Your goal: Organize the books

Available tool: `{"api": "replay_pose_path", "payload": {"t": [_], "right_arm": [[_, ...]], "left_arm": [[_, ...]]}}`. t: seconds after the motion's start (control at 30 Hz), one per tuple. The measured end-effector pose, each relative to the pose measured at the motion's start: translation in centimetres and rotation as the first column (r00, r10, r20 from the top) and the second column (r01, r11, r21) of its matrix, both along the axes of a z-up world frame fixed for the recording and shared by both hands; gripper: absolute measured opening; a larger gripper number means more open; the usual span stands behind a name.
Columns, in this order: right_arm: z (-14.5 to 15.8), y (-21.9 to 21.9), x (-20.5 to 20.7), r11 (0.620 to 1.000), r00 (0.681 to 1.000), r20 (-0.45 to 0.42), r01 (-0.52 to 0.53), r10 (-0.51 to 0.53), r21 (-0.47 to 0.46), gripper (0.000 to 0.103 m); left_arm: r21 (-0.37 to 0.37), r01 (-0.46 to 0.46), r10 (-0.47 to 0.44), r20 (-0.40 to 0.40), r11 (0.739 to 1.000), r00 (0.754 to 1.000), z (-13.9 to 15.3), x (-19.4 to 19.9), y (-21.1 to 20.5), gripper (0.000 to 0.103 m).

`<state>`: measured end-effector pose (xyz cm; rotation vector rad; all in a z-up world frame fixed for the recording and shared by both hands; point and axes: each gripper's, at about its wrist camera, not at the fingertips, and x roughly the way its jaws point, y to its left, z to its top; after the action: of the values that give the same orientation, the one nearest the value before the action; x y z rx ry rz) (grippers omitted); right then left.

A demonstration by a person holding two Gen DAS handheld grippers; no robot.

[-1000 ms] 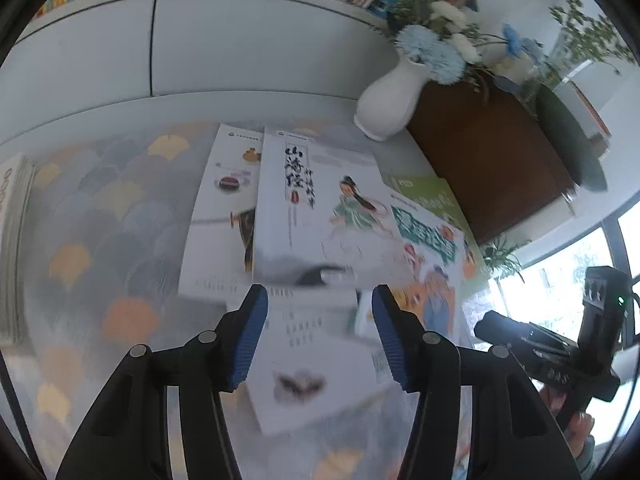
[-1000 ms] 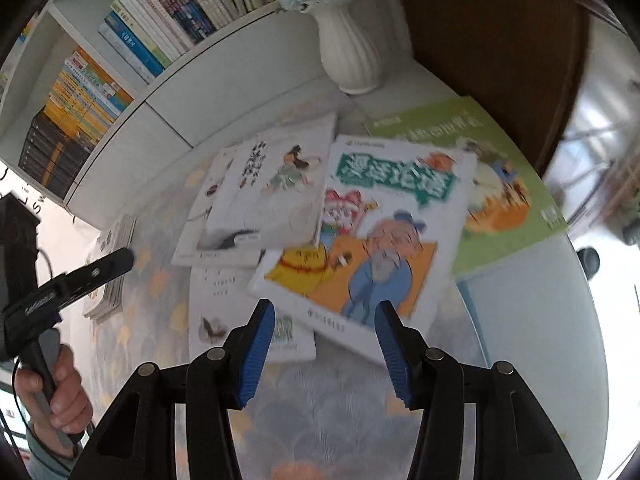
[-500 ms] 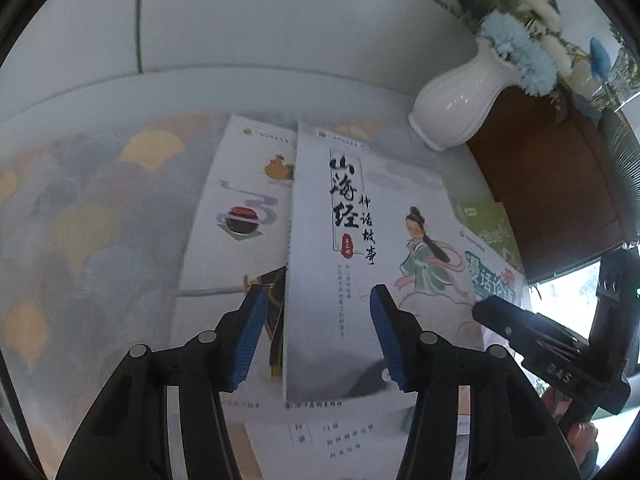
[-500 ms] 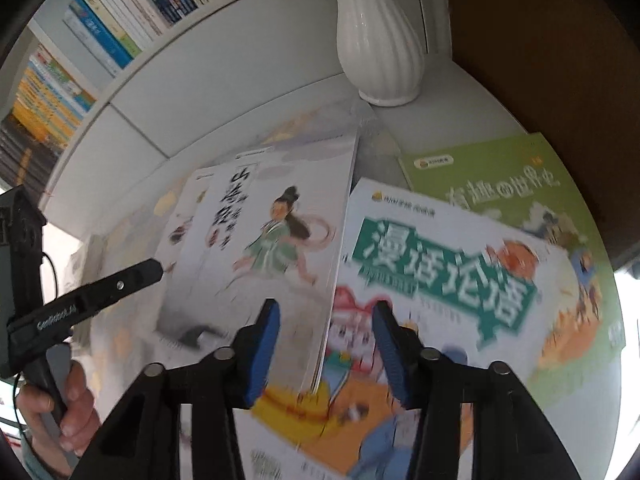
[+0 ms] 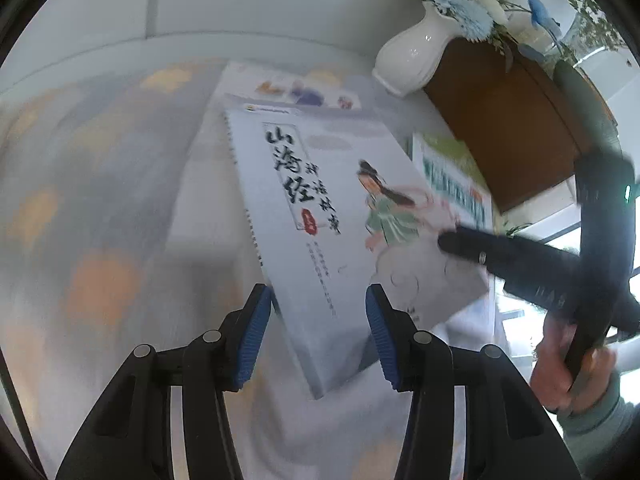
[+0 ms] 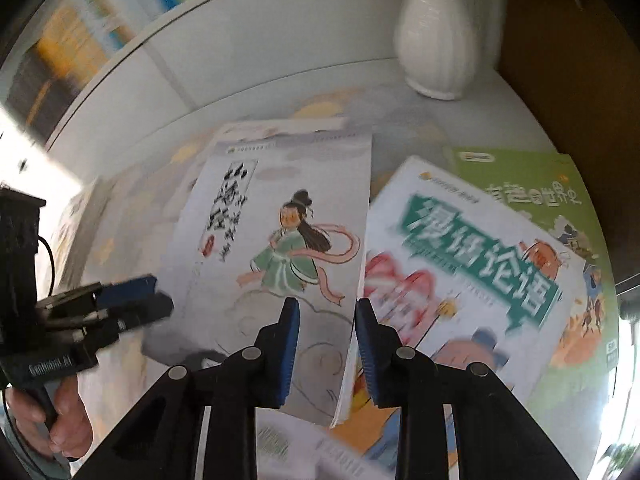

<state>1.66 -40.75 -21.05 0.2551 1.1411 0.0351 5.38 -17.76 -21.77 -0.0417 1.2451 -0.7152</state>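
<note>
Grip: right hand-held gripper (image 6: 326, 340) closing astride white storybook (image 6: 280, 240) edge, not yet pinching; seat deeper.
Support: left hand-held gripper (image 5: 316, 336) part-open, narrowing, holds nothing.

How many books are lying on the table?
5 at least: the white girl-cover book on top, a pale book behind it, the teal-title book right, the green book beyond, one near the fingers. Others may be hidden.

Patterned desk (image 5: 80, 220) lay bare left of the overlapping books (image 5: 320, 220); white vase (image 5: 412, 60) and brown panel (image 5: 512, 120) blocked the far right.
</note>
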Motion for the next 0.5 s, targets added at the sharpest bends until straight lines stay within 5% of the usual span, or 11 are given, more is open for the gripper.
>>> {"api": "replay_pose_path", "payload": {"t": [0.23, 0.37, 0.5], "right_arm": [[-1.0, 10.6, -4.7, 0.976, 0.976, -0.048, -0.212, 0.215, 0.057, 0.034], [-3.0, 16.2, -7.9, 0.936, 0.931, -0.107, -0.342, 0.35, 0.087, 0.034], [-5.2, 17.1, -9.6, 0.916, 0.905, -0.172, -0.362, 0.39, 0.172, 0.033]], "left_arm": [[0.069, -0.209, 0.213, -0.055, 0.976, 0.976, -0.7, -7.5, 11.0, 0.045], [0.059, -0.348, 0.352, -0.065, 0.935, 0.934, -1.0, -10.1, 16.8, 0.045], [0.052, -0.415, 0.418, -0.088, 0.908, 0.904, -1.7, -12.1, 19.5, 0.045]]}}
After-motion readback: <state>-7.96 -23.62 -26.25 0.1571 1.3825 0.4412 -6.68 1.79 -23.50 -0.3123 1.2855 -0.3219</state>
